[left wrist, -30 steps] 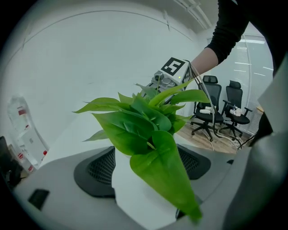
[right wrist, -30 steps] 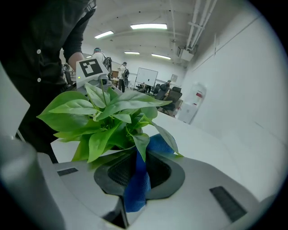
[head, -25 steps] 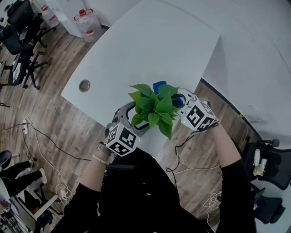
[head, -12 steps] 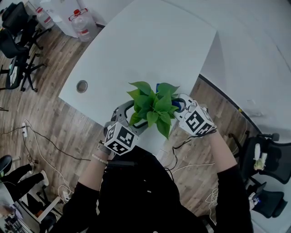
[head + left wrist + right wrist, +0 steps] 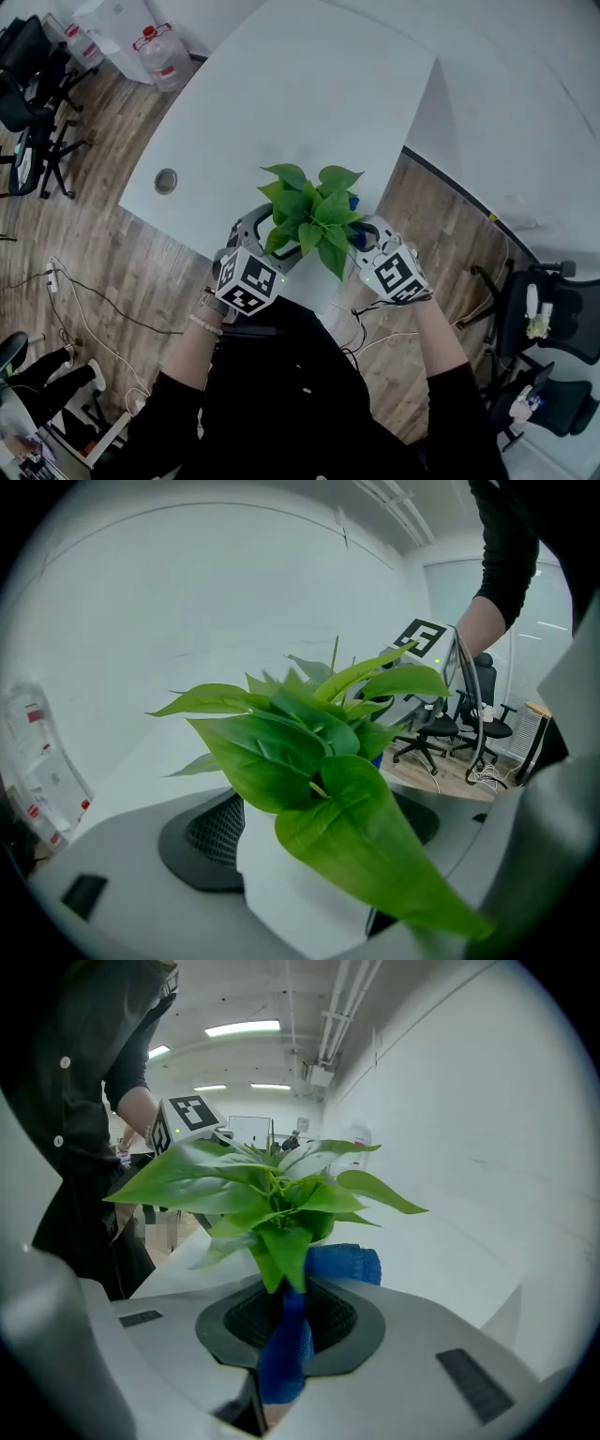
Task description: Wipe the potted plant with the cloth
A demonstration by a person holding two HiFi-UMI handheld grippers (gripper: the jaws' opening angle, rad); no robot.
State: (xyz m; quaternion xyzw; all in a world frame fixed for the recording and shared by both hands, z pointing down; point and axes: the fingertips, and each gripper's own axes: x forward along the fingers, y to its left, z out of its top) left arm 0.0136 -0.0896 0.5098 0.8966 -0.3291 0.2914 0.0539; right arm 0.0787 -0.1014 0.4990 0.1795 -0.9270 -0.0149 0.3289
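Over the last second my right gripper (image 5: 367, 239) has drawn back toward my body along the plant's right side. The blue cloth (image 5: 284, 1354), which stood out beyond the far leaves, now shows in the head view only as a sliver under the right-hand foliage. My left gripper (image 5: 267, 246) and the potted plant (image 5: 309, 211) have hardly shifted, and the plant sits at the near edge of the white bench (image 5: 281, 94). I take this as one wiping stroke pulled toward me, so the wiping is under way, not done. My right fingers are pressed together on the cloth: a strip runs up from between them to a bunch lying against the lower leaves. My left fingers look clamped on the white pot (image 5: 281, 883), its pale wall filling the space between the dark pads. From above, the leaves hide the pot entirely, so I cannot tell whether it rests on the bench or is lifted a little. A big leaf in the left gripper view covers part of one pad. I also cannot tell which leaf the cloth is touching.
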